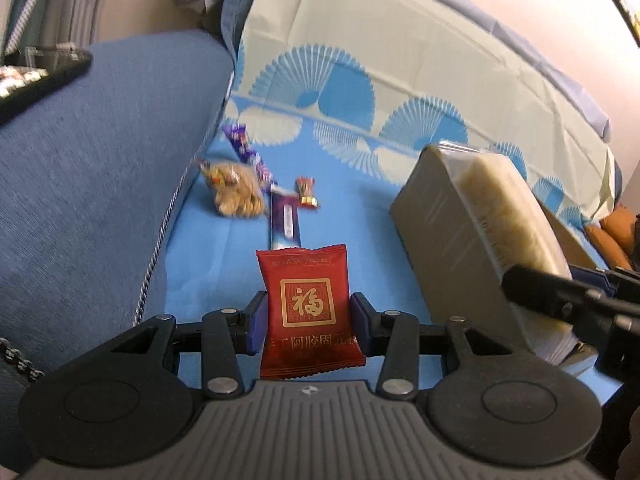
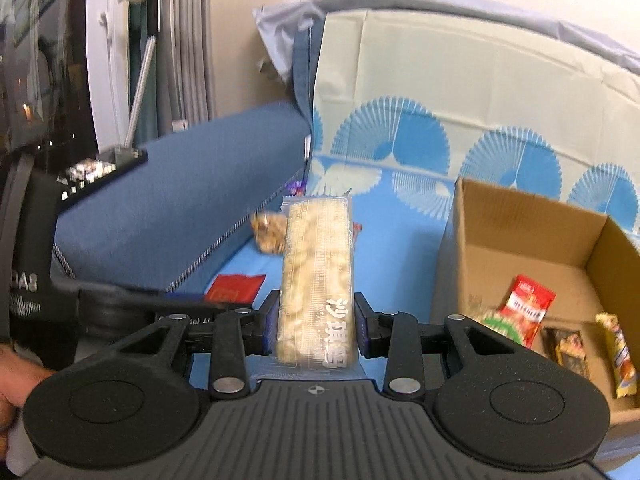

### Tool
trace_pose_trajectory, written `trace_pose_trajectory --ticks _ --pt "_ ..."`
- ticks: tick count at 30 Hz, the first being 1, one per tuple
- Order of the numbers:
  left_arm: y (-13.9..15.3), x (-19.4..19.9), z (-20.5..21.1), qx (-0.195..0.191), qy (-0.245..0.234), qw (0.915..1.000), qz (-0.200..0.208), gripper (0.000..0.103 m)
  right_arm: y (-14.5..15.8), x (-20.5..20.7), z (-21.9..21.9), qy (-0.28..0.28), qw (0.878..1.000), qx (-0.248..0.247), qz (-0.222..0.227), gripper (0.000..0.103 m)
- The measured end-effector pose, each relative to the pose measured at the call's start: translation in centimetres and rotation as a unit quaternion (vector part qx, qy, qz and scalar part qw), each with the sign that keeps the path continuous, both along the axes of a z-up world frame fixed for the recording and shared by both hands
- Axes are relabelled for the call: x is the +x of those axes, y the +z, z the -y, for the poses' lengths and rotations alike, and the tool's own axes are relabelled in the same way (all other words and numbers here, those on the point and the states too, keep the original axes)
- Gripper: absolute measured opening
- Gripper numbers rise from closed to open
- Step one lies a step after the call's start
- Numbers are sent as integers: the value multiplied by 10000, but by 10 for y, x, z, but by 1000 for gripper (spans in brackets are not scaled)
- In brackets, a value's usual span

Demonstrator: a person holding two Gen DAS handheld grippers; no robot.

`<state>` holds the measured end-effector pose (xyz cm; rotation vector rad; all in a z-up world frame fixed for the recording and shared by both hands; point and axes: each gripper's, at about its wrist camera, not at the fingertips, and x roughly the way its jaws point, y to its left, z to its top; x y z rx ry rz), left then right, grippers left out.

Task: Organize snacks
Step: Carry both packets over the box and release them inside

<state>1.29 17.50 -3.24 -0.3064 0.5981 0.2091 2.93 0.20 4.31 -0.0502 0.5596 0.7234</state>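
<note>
My left gripper is shut on a red snack packet with a gold square emblem, held upright above the blue cloth. In the right wrist view my right gripper is shut on a long clear-wrapped pale rice-crisp bar, lifted off the cloth. That same bar shows at the right of the left wrist view, in front of the cardboard box. The open cardboard box stands to the right and holds several wrapped snacks. A bag of brown nuggets, a purple bar, a purple-wrapped candy and a small red candy lie on the cloth.
The blue-and-cream fan-patterned cloth covers a sofa seat and backrest. A blue padded armrest rises on the left with a dark remote-like device on top. A person's hand shows at the lower left edge of the right wrist view.
</note>
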Motion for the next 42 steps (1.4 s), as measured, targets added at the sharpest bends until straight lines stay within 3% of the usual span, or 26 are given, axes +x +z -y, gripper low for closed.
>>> trace_pose_trajectory --ticks 4,10,22,34,42 --pt "8 -7 3 101 61 9996 261 48 11 4 12 -90 9997 192 89 38" --pt "17 -12 8 127 179 9994 276 48 27 13 33 -371 9977 372 436 38" --pt "51 13 40 147 65 9998 116 48 30 50 82 -1220 9895 748 201 38" --pt "88 66 114 181 -712 9964 431 48 22 99 156 -2702 9563 1108 -120 38" --pt "108 109 158 147 -1063 9919 674 48 13 109 185 -3153 9409 1216 -244 38"
